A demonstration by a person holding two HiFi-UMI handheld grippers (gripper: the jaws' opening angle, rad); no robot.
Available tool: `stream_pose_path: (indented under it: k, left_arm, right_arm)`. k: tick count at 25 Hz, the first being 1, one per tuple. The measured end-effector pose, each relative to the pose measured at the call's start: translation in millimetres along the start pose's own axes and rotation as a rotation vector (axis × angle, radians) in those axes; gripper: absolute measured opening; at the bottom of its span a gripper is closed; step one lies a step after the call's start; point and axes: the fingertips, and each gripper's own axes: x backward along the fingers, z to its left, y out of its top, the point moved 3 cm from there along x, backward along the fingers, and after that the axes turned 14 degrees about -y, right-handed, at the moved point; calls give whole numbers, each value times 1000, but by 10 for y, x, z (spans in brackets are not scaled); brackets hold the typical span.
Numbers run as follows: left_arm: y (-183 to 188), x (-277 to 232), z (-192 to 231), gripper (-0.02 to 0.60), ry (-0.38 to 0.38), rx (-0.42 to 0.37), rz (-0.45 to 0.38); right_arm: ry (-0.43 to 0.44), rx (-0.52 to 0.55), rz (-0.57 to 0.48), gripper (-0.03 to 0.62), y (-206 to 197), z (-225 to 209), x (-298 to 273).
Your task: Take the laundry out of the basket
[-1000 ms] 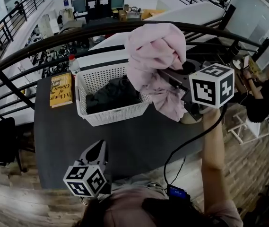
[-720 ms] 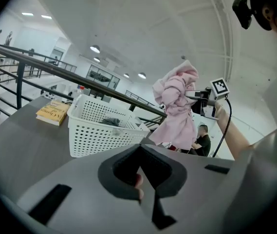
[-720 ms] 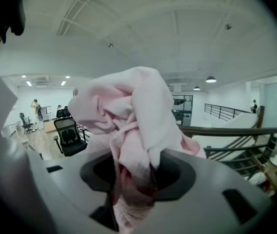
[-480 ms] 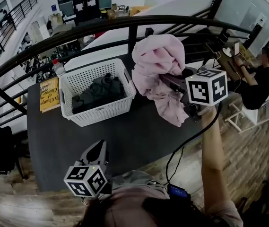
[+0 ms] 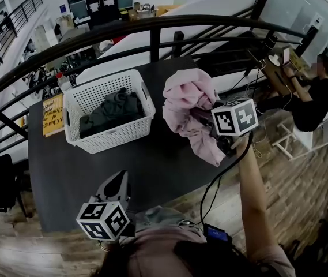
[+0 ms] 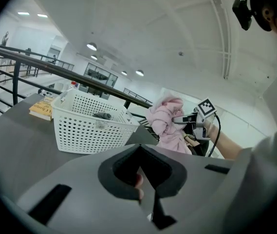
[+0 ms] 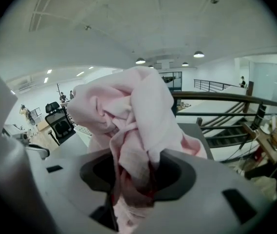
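Observation:
A white perforated basket [image 5: 109, 133] stands on the dark table [image 5: 152, 166] at the back left, with dark laundry [image 5: 113, 107] lying inside. To its right, my right gripper [image 5: 203, 109] is shut on a bunched pink garment [image 5: 187, 105], which hangs just above the tabletop. In the right gripper view the pink garment [image 7: 138, 126] fills the space between the jaws. My left gripper [image 5: 115, 182] hovers near the table's front edge, jaws together and holding nothing. The left gripper view shows the basket [image 6: 87, 123] and the pink garment [image 6: 163, 123] beyond it.
A yellow book [image 5: 52, 114] and a bottle [image 5: 61, 81] lie left of the basket. A black railing [image 5: 152, 27] runs behind the table. A person [image 5: 316, 91] sits at a desk far right. Bare tabletop lies in front of the basket.
My right gripper has come down with the pink garment, from high above the basket's right rim to low over the table beside it. The left gripper has hardly shifted in view.

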Motion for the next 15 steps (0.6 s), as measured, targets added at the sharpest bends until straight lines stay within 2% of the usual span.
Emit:
stream_pose_path:
  k: [15]
  left_arm:
    - [-157,-13,-45,-3,66,38,9]
  right_arm:
    - [19,-3,245,199,-1020,10,-757]
